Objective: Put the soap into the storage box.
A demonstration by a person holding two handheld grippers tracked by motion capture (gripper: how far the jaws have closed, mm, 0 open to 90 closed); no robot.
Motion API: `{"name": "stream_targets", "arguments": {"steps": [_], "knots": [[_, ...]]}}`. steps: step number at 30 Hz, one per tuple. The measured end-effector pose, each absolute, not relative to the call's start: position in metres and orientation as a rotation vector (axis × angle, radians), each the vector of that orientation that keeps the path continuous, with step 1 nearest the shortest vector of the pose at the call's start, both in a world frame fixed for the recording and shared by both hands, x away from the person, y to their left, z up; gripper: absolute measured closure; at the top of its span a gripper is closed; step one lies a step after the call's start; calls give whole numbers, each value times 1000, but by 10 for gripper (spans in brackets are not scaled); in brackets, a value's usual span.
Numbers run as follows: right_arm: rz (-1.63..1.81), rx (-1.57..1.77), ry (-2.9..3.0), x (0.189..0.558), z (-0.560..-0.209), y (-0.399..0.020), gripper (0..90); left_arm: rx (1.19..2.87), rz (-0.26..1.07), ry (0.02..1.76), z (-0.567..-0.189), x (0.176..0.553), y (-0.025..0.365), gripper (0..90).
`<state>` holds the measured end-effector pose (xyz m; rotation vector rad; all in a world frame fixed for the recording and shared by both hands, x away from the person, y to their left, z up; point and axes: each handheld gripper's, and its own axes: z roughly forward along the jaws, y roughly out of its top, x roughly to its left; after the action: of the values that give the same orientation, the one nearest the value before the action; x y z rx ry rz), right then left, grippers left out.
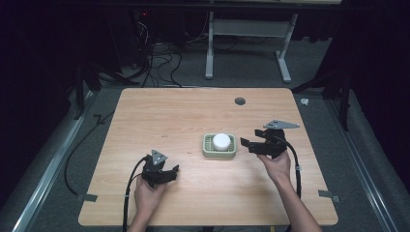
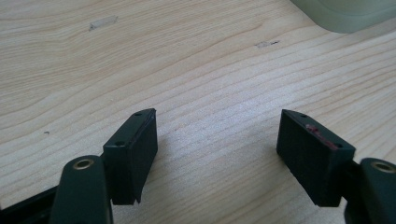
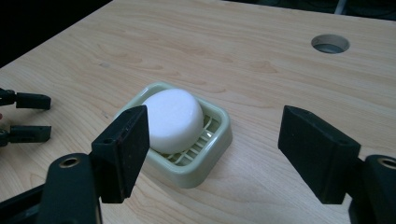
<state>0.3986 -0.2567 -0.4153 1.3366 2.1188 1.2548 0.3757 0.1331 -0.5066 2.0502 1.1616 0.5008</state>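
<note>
White soap sat in a green dish at the centre of the tabletop, both tongs empty.

The soap [image 1: 222, 141] lay in the dish [image 1: 207, 150] just right of centre in the high view. The right tongs [image 1: 246, 143], right of the dish, pointed at it with jaws apart, nothing between them. The left tongs [image 1: 174, 172], lower left of the dish, hung with jaws apart, seemingly just above the bare tabletop [image 1: 164, 116].

the table [image 1: 193, 111] is evenly lit from above with soft, short shadows, the room around it nearly black. close-ups are sharp mid-frame; near jaws look slightly soft, no glare.
</note>
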Motion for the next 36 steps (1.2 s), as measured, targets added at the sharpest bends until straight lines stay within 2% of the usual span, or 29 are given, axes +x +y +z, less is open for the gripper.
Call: {"name": "stream_targets", "arguments": {"steps": [21, 36], "knots": [[1297, 1422, 2005, 355, -423, -318, 283, 2050, 500, 1161, -507, 376, 133, 294], [1262, 1502, 1972, 333, -465, -339, 295, 2050, 500, 1161, -507, 376, 133, 294]]}}
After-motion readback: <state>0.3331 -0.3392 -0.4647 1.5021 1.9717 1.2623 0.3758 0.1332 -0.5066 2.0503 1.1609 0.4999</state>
